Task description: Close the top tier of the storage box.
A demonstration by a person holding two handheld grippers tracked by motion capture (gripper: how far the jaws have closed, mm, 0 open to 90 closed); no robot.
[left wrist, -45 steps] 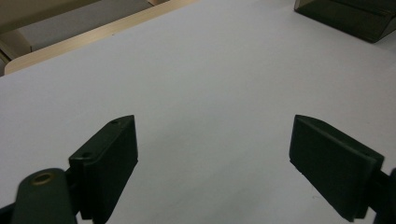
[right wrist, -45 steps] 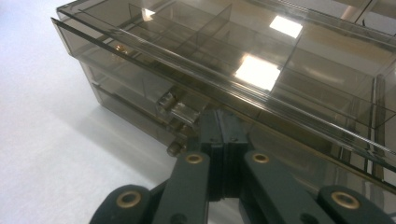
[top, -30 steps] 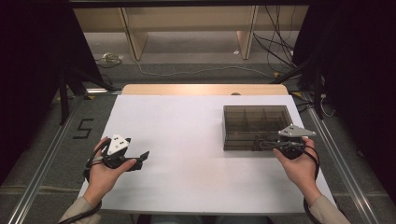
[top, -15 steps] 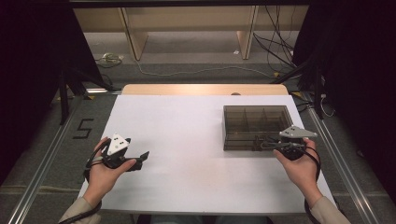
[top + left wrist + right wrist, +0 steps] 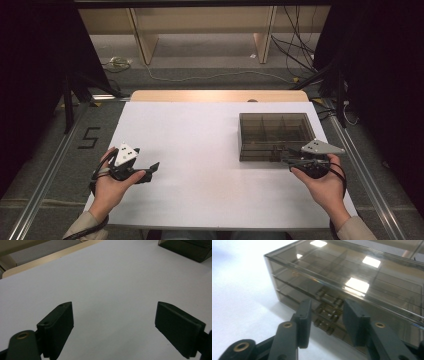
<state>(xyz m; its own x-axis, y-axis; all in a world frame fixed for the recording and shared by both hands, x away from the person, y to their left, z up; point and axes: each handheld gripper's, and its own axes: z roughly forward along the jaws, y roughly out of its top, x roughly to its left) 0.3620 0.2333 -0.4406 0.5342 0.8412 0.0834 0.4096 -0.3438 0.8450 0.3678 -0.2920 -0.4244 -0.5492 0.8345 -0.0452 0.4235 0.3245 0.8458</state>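
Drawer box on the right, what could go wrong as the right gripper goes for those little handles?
1. The right gripper, jaws just opening and not pressing anything, frames three closely stacked handles. It could catch the wrong one, or two at once.
2. The drawer box stands free on the table, with the left gripper open and far off. A pull might drag the whole box instead of sliding a drawer out.

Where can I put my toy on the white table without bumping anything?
The white table is bare across its middle, between the left gripper and the dark drawer box, and along the far left by the wooden edge. It is crowded at the box's front, where the right gripper sits.
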